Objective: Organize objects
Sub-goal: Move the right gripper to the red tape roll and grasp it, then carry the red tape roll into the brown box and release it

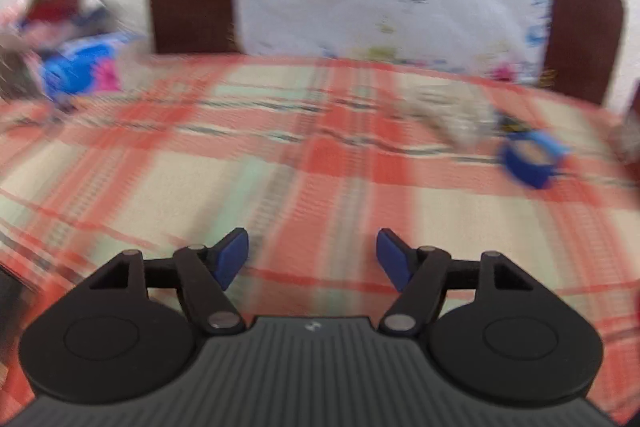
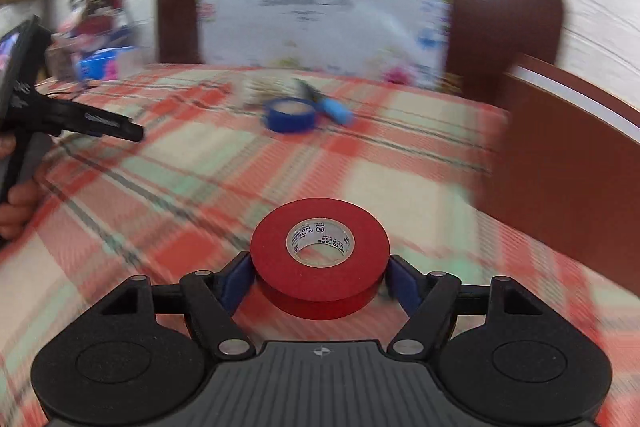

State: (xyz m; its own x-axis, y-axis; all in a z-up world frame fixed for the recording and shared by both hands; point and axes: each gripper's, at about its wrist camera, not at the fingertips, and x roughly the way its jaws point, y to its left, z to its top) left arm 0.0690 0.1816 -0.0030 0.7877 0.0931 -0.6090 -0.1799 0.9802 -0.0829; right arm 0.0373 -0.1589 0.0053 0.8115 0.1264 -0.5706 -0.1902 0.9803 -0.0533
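Red tape roll (image 2: 320, 257) sits flat, hole upward, clamped between the right gripper (image 2: 320, 279) pads at lower centre, above the plaid bed (image 2: 160, 187). Blue tape roll (image 2: 290, 114) lies straight ahead, upper centre; the left gripper (image 1: 312, 259) is open and empty.

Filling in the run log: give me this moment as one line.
right gripper: shut on red tape | left gripper: open, empty | blue tape: on bed, far side
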